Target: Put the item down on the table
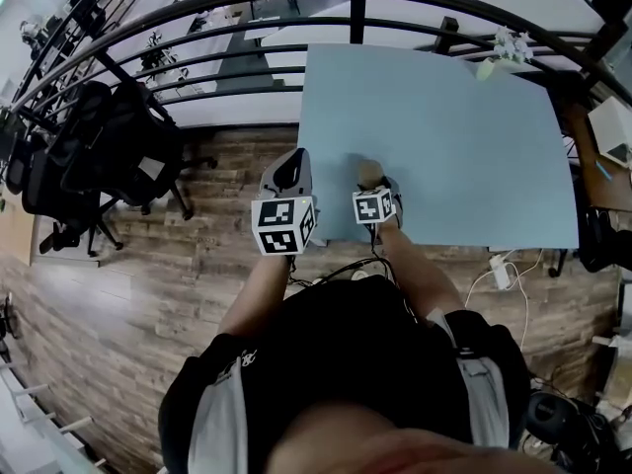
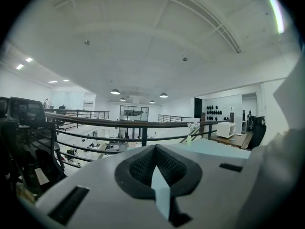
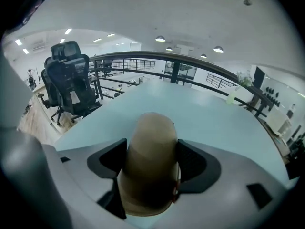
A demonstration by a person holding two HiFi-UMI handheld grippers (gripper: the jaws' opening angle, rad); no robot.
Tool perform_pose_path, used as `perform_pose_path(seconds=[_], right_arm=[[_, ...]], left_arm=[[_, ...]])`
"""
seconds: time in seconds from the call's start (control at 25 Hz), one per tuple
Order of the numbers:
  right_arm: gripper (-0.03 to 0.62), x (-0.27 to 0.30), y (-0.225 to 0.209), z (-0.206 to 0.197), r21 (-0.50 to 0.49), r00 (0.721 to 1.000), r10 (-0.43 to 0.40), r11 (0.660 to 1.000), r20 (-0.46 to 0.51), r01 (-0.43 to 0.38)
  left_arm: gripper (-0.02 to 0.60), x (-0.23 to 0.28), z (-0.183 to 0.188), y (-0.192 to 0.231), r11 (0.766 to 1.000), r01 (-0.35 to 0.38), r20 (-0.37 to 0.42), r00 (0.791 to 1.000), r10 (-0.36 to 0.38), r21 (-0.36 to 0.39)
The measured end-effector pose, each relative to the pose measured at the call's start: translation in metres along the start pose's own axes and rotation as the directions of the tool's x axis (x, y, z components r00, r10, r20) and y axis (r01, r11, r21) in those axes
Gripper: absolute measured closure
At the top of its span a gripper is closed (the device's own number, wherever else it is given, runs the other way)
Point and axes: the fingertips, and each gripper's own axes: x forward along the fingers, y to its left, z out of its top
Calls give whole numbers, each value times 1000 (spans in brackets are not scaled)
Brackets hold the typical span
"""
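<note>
My right gripper is shut on a tan rounded item, which stands between its two dark pads. In the head view the tan item pokes out ahead of the right gripper over the near edge of the light blue table. My left gripper hovers beside the table's left near corner, above the wooden floor. In its own view the left gripper is shut with nothing between its dark pads, and it points toward the railing.
A black metal railing curves behind the table. Black office chairs stand on the wooden floor at the left. A small pale object and a white bunch sit at the table's far right corner. Cables lie on the floor.
</note>
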Motion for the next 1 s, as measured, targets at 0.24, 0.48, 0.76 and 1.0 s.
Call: perform_pose_path(seconds=[0.24, 0.48, 0.76, 1.0], right_arm=[[255, 13, 5, -13, -40, 1000, -6, 999, -28, 5], [252, 16, 10, -9, -34, 999, 23, 999, -32, -24], [252, -9, 14, 17, 43, 994, 96, 994, 51, -99], [345, -58, -9, 76, 168, 947, 92, 974, 309, -150]], left_arm=[[574, -3, -4, 1, 1000, -13, -9, 1000, 13, 1], [574, -2, -8, -2, 1000, -11, -19, 1000, 11, 0], [574, -1, -7, -6, 1000, -3, -19, 1000, 3, 0], [574, 0, -7, -16, 1000, 18, -14, 1000, -18, -2]])
